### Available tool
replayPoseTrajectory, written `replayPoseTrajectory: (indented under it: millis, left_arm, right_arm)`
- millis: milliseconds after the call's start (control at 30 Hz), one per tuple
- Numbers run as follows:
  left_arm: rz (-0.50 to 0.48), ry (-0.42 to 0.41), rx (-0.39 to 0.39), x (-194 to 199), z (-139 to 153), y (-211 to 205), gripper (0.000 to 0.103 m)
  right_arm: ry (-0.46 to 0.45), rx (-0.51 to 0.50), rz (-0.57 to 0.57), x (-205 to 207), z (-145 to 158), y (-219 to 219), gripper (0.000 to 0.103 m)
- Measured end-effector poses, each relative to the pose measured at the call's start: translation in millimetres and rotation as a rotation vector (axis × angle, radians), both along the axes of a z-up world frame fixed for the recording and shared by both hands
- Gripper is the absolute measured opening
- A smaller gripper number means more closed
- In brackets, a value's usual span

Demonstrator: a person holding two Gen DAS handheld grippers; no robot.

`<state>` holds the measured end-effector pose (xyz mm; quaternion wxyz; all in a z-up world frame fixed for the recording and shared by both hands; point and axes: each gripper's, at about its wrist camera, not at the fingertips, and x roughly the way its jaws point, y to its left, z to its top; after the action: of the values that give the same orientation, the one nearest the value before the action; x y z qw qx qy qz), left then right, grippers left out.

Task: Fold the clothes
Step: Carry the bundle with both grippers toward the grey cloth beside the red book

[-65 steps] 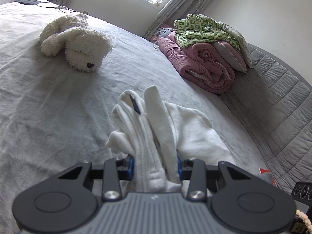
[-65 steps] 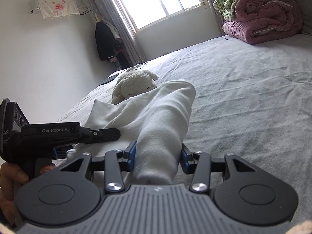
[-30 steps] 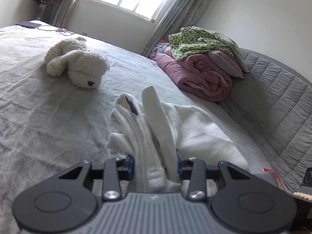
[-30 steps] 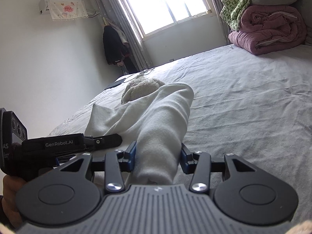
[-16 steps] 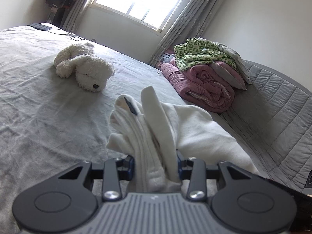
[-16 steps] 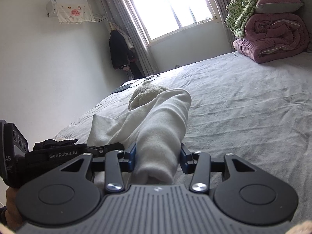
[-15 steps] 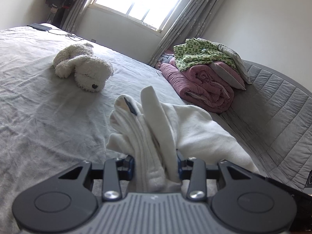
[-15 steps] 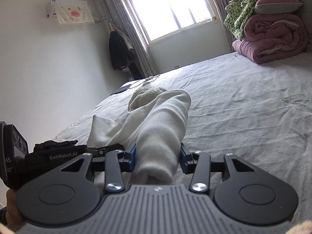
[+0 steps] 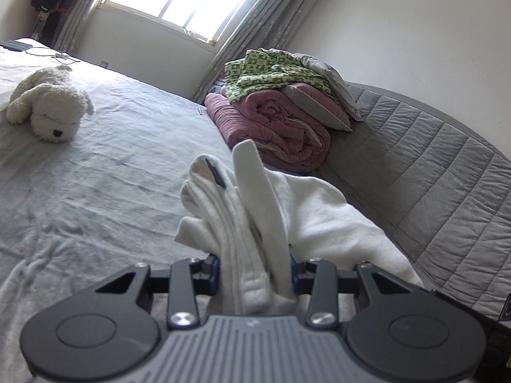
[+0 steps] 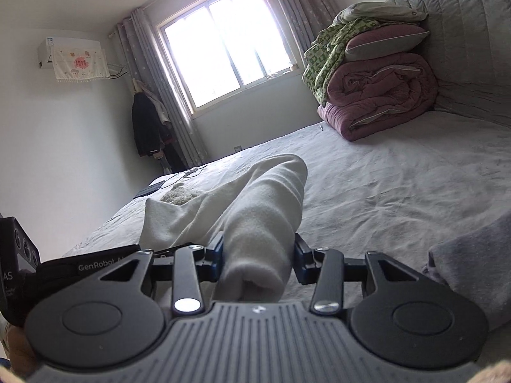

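1. The left gripper (image 9: 254, 269) is clenched on a bunched white fleece garment (image 9: 306, 217); the right gripper (image 10: 258, 255) clamps a rolled end of the same garment (image 10: 268, 210), held above the wrinkled grey bedsheet (image 9: 111, 172).
2. From the garment, 1 grey cloth heap (image 10: 472, 261) lies to the right on the bedsheet.
3. Beyond the garment, 1 white plush dog (image 9: 48, 108) lies on the left of the sheet.
4. Further back to the right, 1 folded maroon quilt (image 9: 281, 124) carries 1 green patterned blanket (image 9: 271, 73), against the grey quilted headboard (image 9: 431, 166).
5. Farthest, 1 bright window (image 10: 223, 51) and 1 wall air conditioner (image 10: 70, 54).
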<state>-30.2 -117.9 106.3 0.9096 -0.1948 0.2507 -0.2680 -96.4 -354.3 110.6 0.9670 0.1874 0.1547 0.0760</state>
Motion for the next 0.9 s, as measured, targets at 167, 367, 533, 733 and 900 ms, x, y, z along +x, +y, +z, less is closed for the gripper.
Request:
replayPoseTrajectory:
  millis: [167,367,533,733,900]
  left_arm:
    - [-0.054,-0.005,0.000,-1.7,3.0,-53.7,0.039]
    - [-0.107,-0.013,-0.007,-8.4,5.7,-106.4,0.039]
    - [-0.155,0.008,-0.013,-9.0,1.8,-144.2,0.039]
    - [-0.215,0.023,-0.007,-14.7,-7.9,-193.5,0.039]
    - [-0.246,0.047,0.000,-14.5,-19.6,-222.0,0.039]
  right_arm:
    - [-0.007,0.028,-0.098,-12.6,0.7,-39.8,0.045]
    - [-0.033,0.059,-0.179,-30.0,2.5,-83.4,0.045]
    - [-0.029,0.073,-0.243,-39.7,-0.9,-115.7,0.045]
    - [-0.007,0.095,-0.320,-51.2,-8.6,-160.4,0.045]
    - [0.026,0.112,-0.348,-52.8,-17.8,-193.0,0.045]
